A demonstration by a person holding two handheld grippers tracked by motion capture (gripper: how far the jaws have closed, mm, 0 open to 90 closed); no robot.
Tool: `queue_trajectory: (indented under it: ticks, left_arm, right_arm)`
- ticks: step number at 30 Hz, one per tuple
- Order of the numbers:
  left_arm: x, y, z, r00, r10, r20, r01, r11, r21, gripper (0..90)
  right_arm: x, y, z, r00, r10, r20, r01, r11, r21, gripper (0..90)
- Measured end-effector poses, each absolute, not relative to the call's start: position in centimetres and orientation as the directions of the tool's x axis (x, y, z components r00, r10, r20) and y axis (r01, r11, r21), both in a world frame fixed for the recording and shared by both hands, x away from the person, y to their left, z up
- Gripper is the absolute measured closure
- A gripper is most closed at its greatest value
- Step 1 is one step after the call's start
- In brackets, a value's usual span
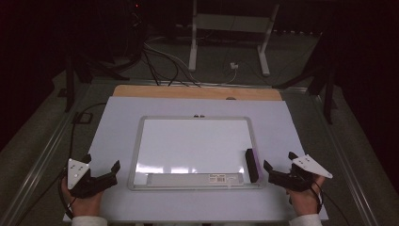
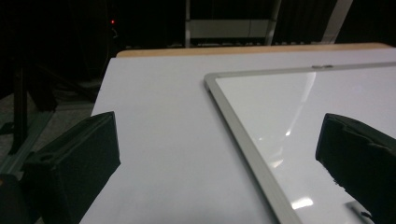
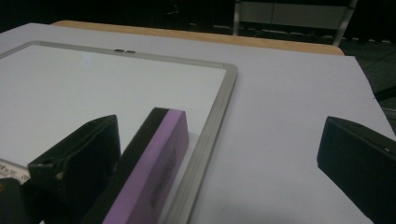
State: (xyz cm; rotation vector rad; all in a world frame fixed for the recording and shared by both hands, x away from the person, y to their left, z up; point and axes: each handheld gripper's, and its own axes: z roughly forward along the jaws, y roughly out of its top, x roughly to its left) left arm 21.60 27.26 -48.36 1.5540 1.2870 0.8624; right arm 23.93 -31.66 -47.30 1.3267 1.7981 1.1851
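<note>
A blank whiteboard [image 1: 193,141] with a silver frame lies flat on the white table top [image 1: 117,122]. On its right edge rests a purple eraser with a black top [image 1: 252,165], seen close up as the eraser [image 3: 154,172] in the right gripper view. My left gripper [image 1: 101,165] rests on the table just left of the board, jaws wide apart and empty. My right gripper [image 1: 278,162] sits just right of the board, open; the eraser lies between its jaws, close to the left one, not gripped. The board's frame [image 2: 247,140] runs between the left gripper's jaws.
A pen tray with a label [image 1: 195,178] runs along the board's near edge. A wooden strip [image 1: 197,92] borders the table's far side. Beyond it, cables [image 1: 160,66] and a white stand [image 1: 230,33] sit on the dark floor. Metal rails [image 1: 42,155] flank the table.
</note>
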Motion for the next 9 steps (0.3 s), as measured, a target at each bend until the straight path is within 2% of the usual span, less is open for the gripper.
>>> queue_trajectory:
  ticks: [9]
  left_arm:
    - [21.75, 26.98, -48.32, 0.213, 0.976, -0.033, 0.339, -0.042, 0.940, 0.6]
  right_arm:
    - [23.22, -32.85, -48.04, -0.295, 0.954, 0.048, 0.411, 0.082, 0.908, 0.2]
